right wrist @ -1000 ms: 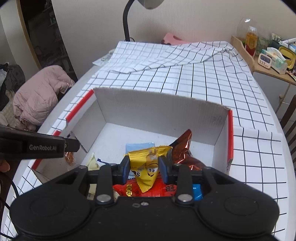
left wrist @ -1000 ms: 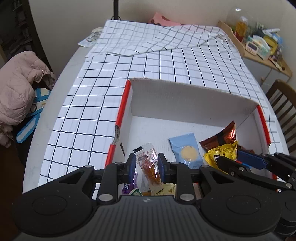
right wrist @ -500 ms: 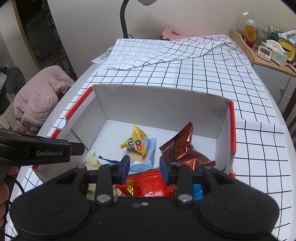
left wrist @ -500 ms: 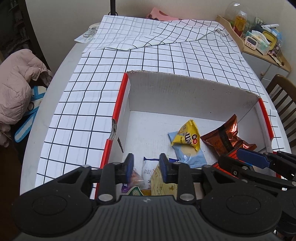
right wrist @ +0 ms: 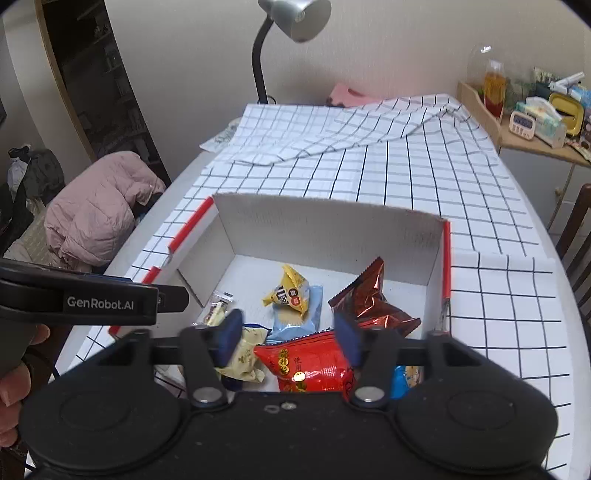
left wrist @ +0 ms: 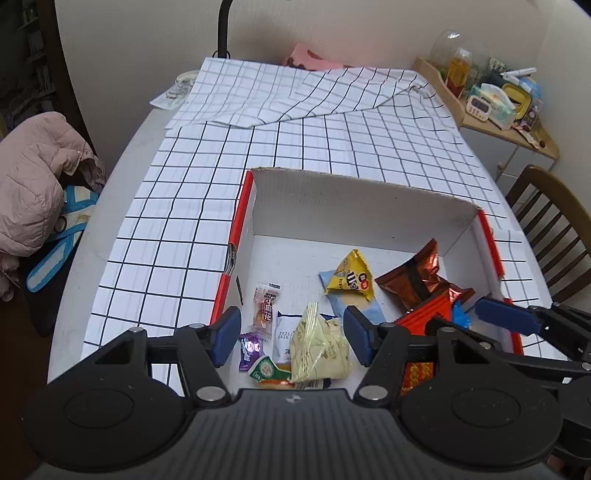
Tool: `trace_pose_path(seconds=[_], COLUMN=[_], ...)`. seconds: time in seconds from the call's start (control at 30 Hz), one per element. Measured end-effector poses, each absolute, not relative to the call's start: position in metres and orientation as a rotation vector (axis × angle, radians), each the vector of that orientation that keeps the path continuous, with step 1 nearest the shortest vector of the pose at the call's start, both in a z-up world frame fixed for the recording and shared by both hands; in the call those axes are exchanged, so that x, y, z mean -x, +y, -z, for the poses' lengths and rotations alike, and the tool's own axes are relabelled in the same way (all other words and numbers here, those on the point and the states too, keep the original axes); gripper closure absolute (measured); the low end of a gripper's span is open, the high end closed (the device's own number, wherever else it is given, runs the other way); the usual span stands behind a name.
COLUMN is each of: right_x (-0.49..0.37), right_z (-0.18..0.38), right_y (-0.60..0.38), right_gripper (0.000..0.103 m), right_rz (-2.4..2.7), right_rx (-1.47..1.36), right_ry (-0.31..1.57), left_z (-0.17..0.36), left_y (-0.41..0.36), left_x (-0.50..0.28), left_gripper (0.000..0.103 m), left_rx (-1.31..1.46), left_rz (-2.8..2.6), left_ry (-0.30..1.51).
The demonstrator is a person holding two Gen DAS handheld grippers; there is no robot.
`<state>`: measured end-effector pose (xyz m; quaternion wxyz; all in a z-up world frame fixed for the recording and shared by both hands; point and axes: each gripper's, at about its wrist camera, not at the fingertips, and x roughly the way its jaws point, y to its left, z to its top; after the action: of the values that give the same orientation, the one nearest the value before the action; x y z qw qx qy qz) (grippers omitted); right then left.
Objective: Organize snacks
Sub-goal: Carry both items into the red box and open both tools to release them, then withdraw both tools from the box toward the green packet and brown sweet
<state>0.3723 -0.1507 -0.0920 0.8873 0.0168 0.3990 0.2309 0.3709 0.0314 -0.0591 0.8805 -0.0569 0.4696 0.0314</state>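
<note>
Left gripper (left wrist: 291,336) just popped its jaws apart, nothing pinched, hovering over the box's (left wrist: 362,201) near-left corner by the red edge. Snacks (left wrist: 349,278) lie loose inside, far half bare. Right gripper (right wrist: 288,334), likewise just spread and empty, hangs over the red bag (right wrist: 310,363).

A: The box (left wrist: 354,206) looks like matt white corrugated cardboard, its top edge rough. The cloth (left wrist: 177,236) under it is woven, with soft creases.

B: The brown packet (right wrist: 369,299) is glossy, crinkled foil; the red packet (right wrist: 314,362) is shiny plastic film. The lamp (right wrist: 295,14) head is brushed metal, the chair (left wrist: 546,221) varnished wood.
</note>
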Motion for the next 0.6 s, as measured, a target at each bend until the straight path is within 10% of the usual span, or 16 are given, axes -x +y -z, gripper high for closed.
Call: trace_pose_path(seconds=[0.07,0.6], right_x=[-0.365,-0.304], right_z=[0.086,0.054], right_y=[-0.152,-0.161], right_gripper=[0.022,0.002], right_rz=[-0.487,-0.542], right_rx=[-0.029,-0.039], right_ry=[0.810,0.732], left_z=[0.054,0.022], left_y=[0.031,0.038], left_x=[-0.364,-0.300], left_gripper=[0.042,0.031], left_rx=[0.116,0.137], left_rz=[-0.059,0.015], left_ry=[0.969,0.894])
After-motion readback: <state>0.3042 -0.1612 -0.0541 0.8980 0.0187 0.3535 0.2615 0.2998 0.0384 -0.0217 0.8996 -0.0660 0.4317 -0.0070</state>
